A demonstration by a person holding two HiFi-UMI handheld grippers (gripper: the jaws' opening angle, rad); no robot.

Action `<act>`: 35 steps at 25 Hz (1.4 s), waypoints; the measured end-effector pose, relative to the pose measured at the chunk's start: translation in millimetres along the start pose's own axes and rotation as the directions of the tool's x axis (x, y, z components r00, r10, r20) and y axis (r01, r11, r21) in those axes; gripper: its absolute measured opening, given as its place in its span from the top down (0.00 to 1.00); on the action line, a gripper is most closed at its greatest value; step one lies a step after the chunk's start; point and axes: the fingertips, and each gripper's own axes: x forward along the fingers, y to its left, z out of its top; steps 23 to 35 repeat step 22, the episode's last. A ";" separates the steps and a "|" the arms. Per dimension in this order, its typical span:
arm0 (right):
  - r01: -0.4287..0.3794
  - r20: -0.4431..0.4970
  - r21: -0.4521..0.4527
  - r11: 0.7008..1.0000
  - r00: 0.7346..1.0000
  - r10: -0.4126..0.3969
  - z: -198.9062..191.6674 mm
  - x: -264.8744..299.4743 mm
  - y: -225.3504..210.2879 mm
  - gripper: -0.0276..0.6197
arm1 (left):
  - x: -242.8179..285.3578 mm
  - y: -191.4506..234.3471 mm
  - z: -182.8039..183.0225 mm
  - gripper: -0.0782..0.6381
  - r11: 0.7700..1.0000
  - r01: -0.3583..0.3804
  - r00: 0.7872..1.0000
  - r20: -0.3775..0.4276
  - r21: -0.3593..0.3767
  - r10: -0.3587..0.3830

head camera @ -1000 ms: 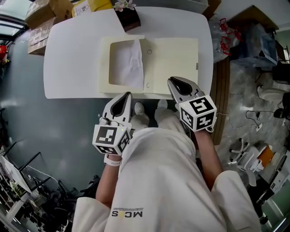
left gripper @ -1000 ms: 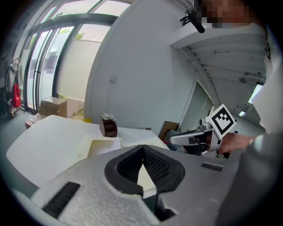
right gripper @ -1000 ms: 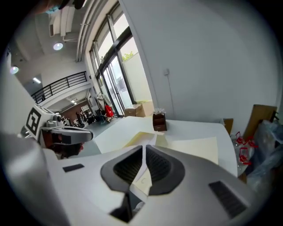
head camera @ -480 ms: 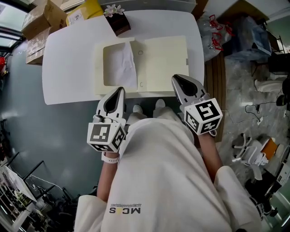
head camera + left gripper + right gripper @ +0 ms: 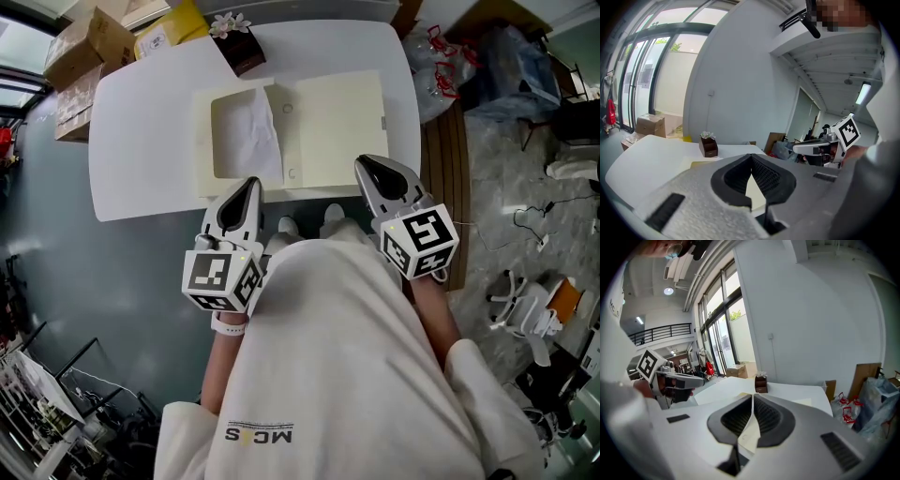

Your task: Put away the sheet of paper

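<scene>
On the table (image 5: 141,122), paper (image 5: 258,131) lies in an open folder (image 5: 333,122); left gripper (image 5: 250,182) and right gripper (image 5: 363,163) near, jaws together, empty.

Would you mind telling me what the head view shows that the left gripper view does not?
Only the head view: the paper, lying in a recess, and the person's lap. Only the left gripper view: tall windows, a strip lamp, and the left gripper with jaws closed on nothing. Both: the white table, the cream case, the brown holder and the right gripper.
</scene>
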 end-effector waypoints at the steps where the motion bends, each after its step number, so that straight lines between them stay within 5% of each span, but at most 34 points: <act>1: 0.002 0.003 -0.001 1.000 1.000 -0.002 1.0 -0.3 -0.3 0.91 | 0.6 -0.7 0.1 0.85 1.000 0.002 1.000 -0.001 0.001 -0.002; 35: 0.021 0.026 0.016 1.000 0.999 -0.021 -5.7 -17.6 -24.2 0.92 | 11.1 -23.5 -5.8 0.85 1.000 -0.003 1.000 -0.019 0.003 0.003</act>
